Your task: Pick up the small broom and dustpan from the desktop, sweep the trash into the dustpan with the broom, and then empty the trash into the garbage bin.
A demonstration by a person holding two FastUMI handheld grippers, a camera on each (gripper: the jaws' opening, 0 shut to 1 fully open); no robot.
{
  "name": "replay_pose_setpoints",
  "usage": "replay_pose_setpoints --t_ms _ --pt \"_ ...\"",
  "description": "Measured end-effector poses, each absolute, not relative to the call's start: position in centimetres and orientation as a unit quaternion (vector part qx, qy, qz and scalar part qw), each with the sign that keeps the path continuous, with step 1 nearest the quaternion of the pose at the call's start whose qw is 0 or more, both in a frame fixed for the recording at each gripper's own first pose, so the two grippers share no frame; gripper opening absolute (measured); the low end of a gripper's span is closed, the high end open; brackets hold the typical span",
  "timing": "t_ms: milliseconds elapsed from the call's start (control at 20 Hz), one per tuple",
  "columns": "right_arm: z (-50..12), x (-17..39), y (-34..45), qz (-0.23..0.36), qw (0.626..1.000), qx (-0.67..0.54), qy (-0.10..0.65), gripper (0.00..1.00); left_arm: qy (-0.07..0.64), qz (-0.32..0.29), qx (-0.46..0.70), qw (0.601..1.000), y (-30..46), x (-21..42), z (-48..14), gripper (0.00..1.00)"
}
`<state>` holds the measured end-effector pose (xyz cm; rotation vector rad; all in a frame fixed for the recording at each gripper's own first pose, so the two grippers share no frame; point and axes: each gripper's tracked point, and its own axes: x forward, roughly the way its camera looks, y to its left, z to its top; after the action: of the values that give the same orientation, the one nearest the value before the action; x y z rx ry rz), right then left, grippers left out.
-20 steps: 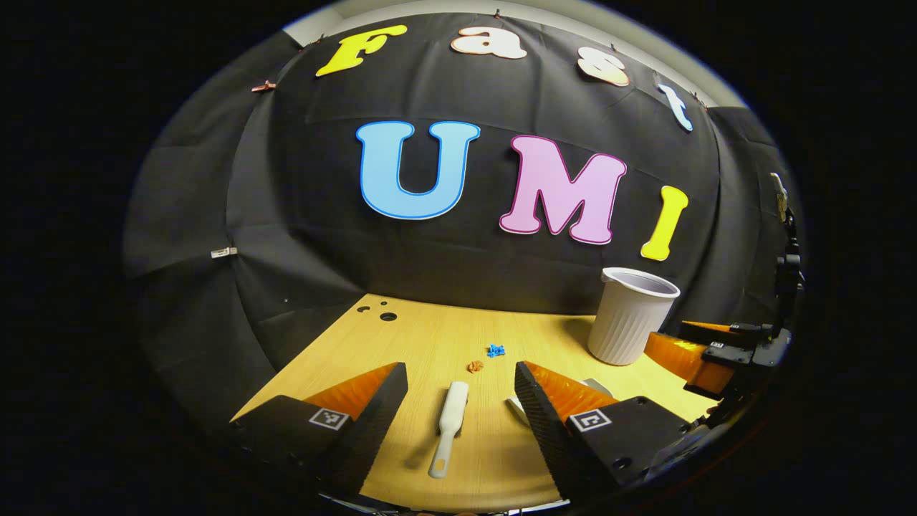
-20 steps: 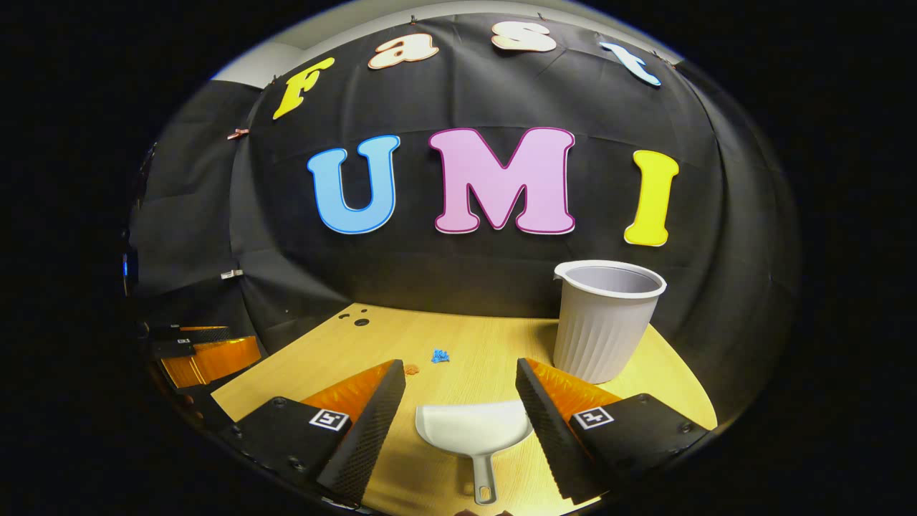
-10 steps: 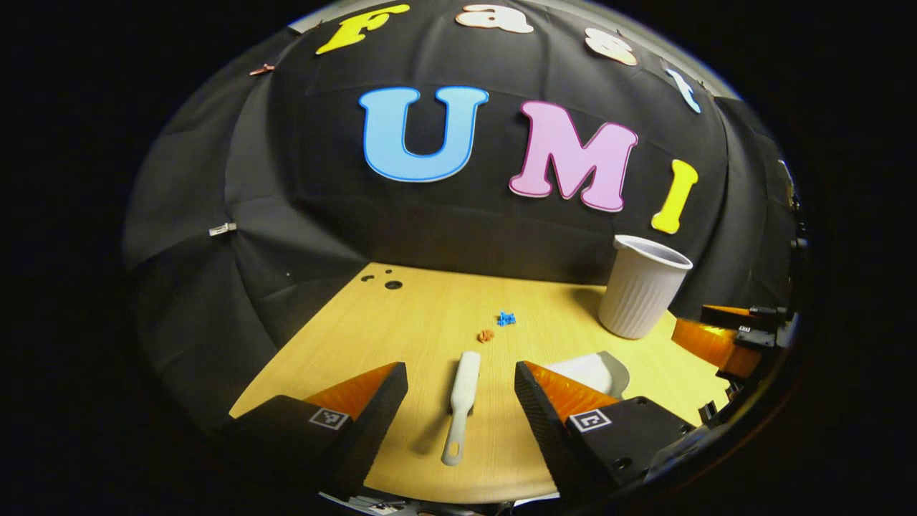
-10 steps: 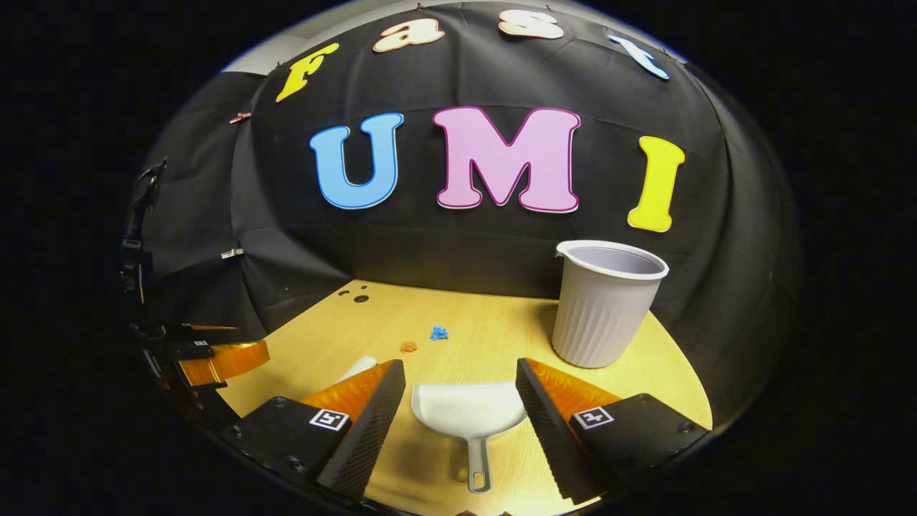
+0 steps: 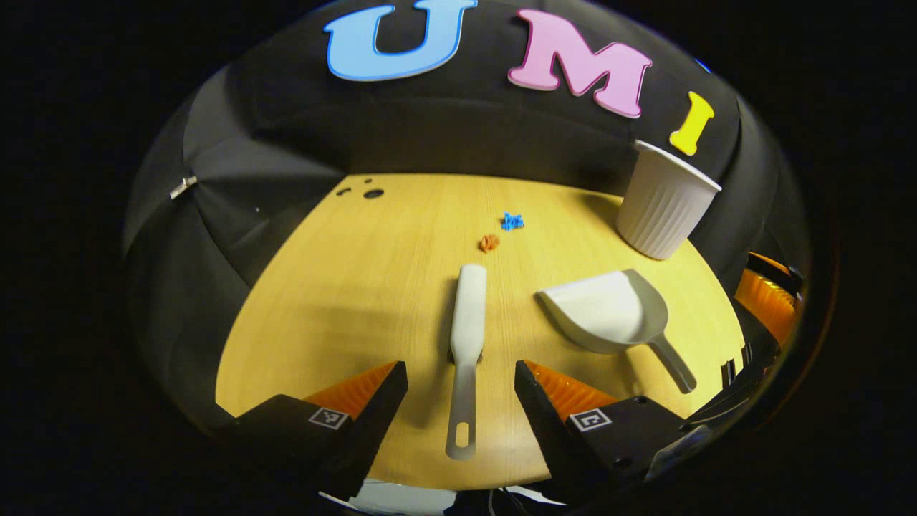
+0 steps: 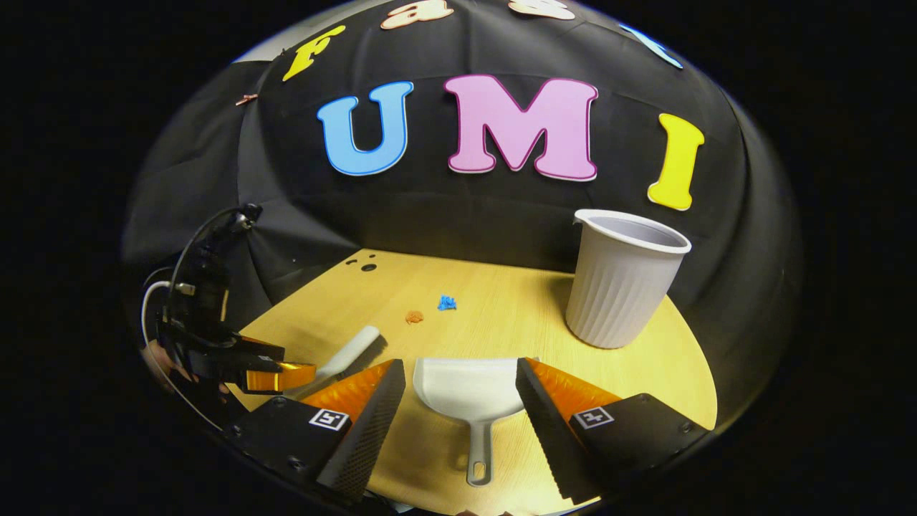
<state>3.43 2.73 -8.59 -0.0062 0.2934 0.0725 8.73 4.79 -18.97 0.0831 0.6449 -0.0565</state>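
White plastic broom [image 5: 467, 337] lies flat on the desktop [image 5: 358, 287], handle toward the near edge, head pointing at the far edge where the trash sits. I have my left gripper [image 5: 461, 401] lined up on that handle: fingers wide apart, one each side, touching nothing. Handle runs straight up the middle of the gap, so I judge a plain drop and squeeze would catch it.

Dustpan [image 6: 469, 390] sits to the broom's right, mouth toward the trash, handle toward the near edge. In the right gripper view my right gripper [image 6: 461, 412] straddles it the same way, fingers apart, pan blade between the tips, handle trailing back between them. No contact that I can see. Both tools lie handle-first to me, which is why I come in from the near edge on both.

Trash is two bits: an orange scrap [image 5: 489, 242] and a blue scrap [image 5: 511, 221], close together, past the broom head toward the far edge. Ribbed white garbage bin [image 6: 622, 287] stands upright near the far right corner, beyond the dustpan, open top up, well apart from the scraps.

Step in hand is the pickup, nothing lifted yet. Risk as I judge it: thin flat handles lying on wood could slide or tip when pinched, so I want the fingers low and square before closing. Left gripper, with the hand behind it, also shows at the left of the right gripper view, near the broom.
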Motion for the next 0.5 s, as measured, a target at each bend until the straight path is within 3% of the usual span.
replay_pose_setpoints --t_ms 500 --pt "-14.8 3.7 0.9 0.028 0.973 0.036 0.225 0.99 0.427 0.004 0.054 0.903 5.8 12.7 -26.1 0.96"
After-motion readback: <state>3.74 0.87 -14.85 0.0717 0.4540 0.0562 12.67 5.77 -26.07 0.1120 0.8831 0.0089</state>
